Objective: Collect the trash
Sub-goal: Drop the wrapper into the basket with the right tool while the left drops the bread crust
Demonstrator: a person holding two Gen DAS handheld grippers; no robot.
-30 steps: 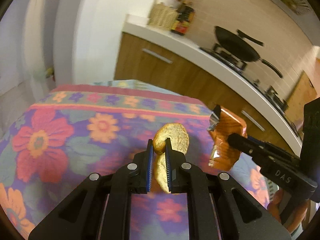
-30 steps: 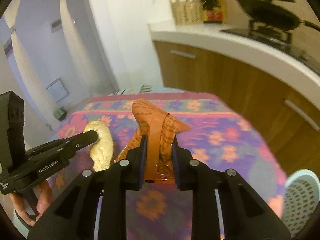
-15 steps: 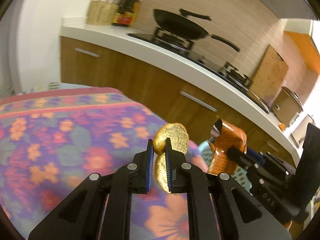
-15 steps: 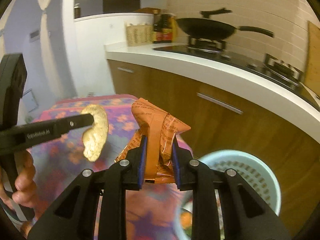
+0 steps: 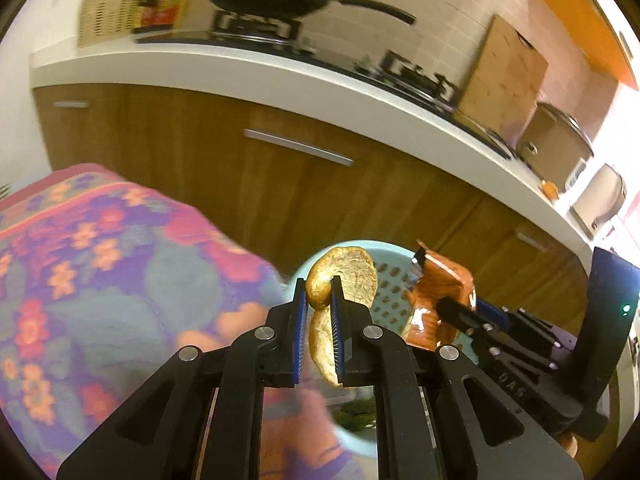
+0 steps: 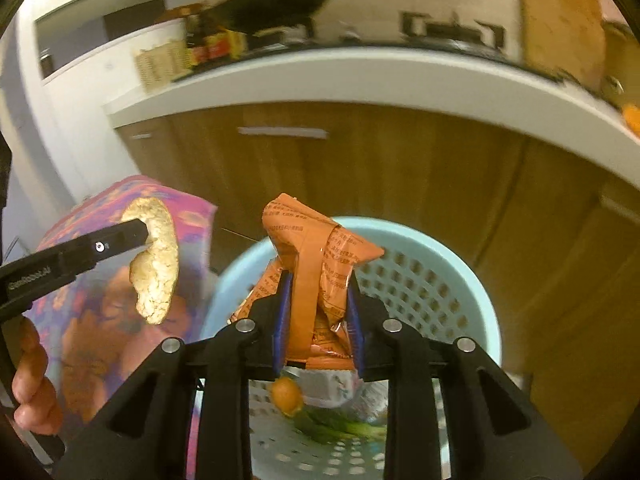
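We pinch the orange snack wrapper [image 6: 316, 276] in our right tool [image 6: 318, 320] directly over the perforated bin [image 6: 472, 276], ready to drop; our left tool [image 5: 319, 312], at nine o'clock, grips the bread piece [image 5: 344, 276] awaiting its turn.

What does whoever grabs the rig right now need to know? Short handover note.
Left tongs: shut on the bread piece, held in the air at the near rim of the light blue basket.
Right tongs: shut on the crumpled orange snack wrapper, held over the basket opening.
Done: both items are off the floral tablecloth. The basket already holds green leaves and an orange scrap.
Left: open the right tongs to drop the wrapper; bring the bread fully over the basket and release it.
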